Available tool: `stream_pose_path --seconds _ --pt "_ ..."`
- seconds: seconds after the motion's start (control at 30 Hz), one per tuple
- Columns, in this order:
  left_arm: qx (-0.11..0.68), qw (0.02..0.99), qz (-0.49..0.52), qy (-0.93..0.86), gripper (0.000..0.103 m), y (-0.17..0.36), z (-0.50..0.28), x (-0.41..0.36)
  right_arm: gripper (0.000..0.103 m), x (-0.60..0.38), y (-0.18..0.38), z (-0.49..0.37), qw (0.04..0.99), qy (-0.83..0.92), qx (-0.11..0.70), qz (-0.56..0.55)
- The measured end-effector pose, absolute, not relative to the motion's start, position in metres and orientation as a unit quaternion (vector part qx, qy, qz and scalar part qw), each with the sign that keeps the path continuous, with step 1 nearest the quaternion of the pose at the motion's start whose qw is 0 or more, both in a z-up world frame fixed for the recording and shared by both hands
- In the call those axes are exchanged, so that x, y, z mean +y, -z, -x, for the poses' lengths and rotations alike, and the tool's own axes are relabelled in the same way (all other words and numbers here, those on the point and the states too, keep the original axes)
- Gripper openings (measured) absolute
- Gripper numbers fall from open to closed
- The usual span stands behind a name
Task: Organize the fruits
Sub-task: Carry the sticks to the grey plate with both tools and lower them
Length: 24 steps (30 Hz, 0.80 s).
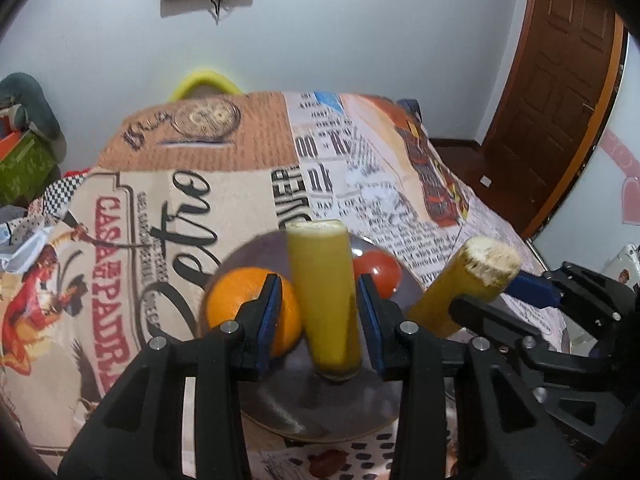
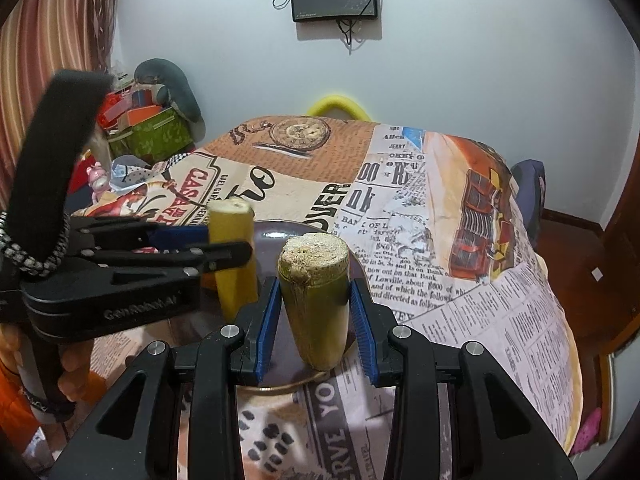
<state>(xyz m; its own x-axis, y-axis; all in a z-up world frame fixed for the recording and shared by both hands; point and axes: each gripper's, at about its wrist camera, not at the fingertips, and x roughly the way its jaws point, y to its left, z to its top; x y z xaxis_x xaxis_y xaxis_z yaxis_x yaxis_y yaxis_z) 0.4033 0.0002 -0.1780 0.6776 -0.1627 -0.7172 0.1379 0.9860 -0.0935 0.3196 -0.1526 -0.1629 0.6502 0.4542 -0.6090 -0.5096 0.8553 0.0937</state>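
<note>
Left wrist view only: an orange on the left of the dark plate, a red tomato at the plate's far right. Neither fruit can be made out in the right wrist view, where the left tool blocks that side of the plate.

Right wrist view only: striped curtain at far left, green box of clutter beside it, and the person's hand low on the left under the other tool.

Left tongs: narrow, blue pads closed on a yellow-green sugarcane piece. Long axis near upright, pale cut end pointing up and away, lower end over the plate's middle. From the right wrist it shows as the yellow stick gripped by the left tongs, tilted slightly.

Right tongs: narrow, holding a second sugarcane piece, greener, rough fibrous cut end up. Long axis near upright, base above the plate's near rim. From the left wrist this piece leans up and right in the right tongs, just right of the plate.

Plate rests on the surface's newspaper-print cloth.
</note>
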Motion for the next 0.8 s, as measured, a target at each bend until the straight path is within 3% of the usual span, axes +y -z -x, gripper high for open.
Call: stream_pose_path --seconds 0.53,0.67,0.8 --pt "0.379 0.924 0.021 0.046 0.039 0.175 -0.382 0.046 0.032 -0.117 0.172 -0.342 0.896 -0.274 0.338 0.084" --pt "0.376 0.926 0.017 0.041 0.044 0.174 -0.377 0.050 0.033 -0.108 0.172 -0.343 0.897 -0.270 0.335 0.102" --pt "0.369 0.928 0.019 0.039 0.045 0.169 -0.369 0.054 0.042 -0.108 0.170 -0.341 0.897 -0.268 0.337 0.101"
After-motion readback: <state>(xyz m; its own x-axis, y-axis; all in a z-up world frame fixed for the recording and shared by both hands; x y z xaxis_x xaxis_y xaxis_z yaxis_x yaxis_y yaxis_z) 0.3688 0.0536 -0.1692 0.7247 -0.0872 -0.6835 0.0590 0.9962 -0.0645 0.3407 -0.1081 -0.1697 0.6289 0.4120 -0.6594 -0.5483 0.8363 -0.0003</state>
